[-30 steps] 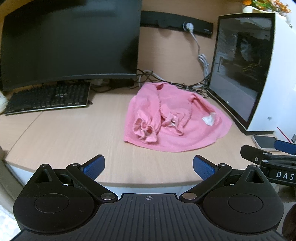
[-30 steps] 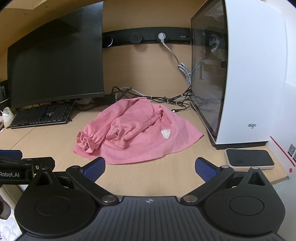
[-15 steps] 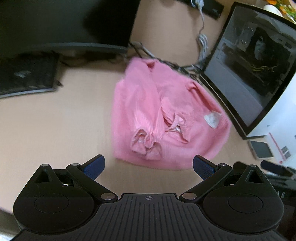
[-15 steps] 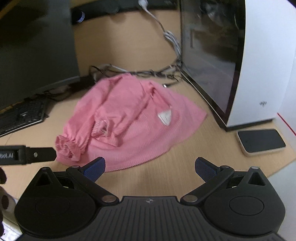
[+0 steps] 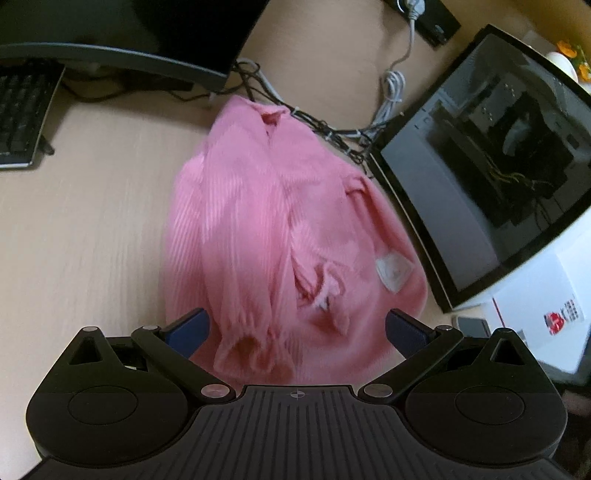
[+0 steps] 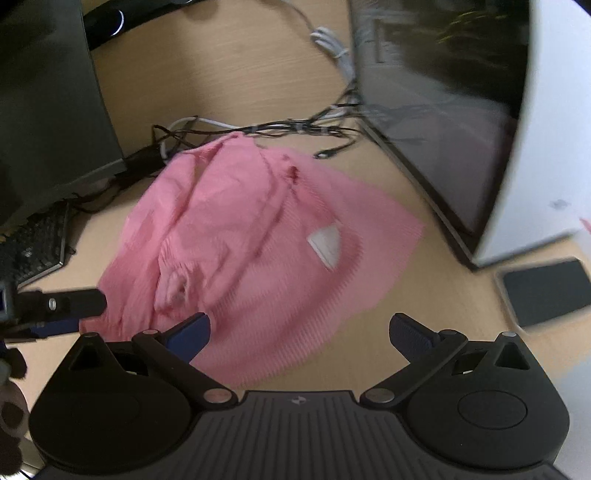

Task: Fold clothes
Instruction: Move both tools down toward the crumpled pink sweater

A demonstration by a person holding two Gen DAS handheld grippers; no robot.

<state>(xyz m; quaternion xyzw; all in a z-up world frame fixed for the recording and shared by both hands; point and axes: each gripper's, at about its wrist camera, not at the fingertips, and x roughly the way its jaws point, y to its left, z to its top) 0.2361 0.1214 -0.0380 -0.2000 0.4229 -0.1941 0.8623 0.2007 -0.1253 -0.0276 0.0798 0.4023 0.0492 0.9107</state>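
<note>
Pale wooden bench (image 5: pixel 81 236) is carrying a crumpled pink garment (image 5: pixel 280 229) that is lying in the middle of both frames, its white label (image 5: pixel 392 272) facing up, with a tangle of cables (image 5: pixel 332 133) touching its far edge, a dark monitor (image 5: pixel 122 33) filling the upper left and a glass-sided computer case (image 5: pixel 491 173) standing at the right. Left gripper (image 5: pixel 295 328) is hovering over the garment's near edge at the bottom of its frame, blue fingers (image 5: pixel 188 328) spread wide and gripping nothing. Right gripper (image 6: pixel 299 332) is likewise hanging with fingers (image 6: pixel 190 334) wide apart and empty over the garment's near hem, a dark phone (image 6: pixel 546 291) lying at the right of its frame.
</note>
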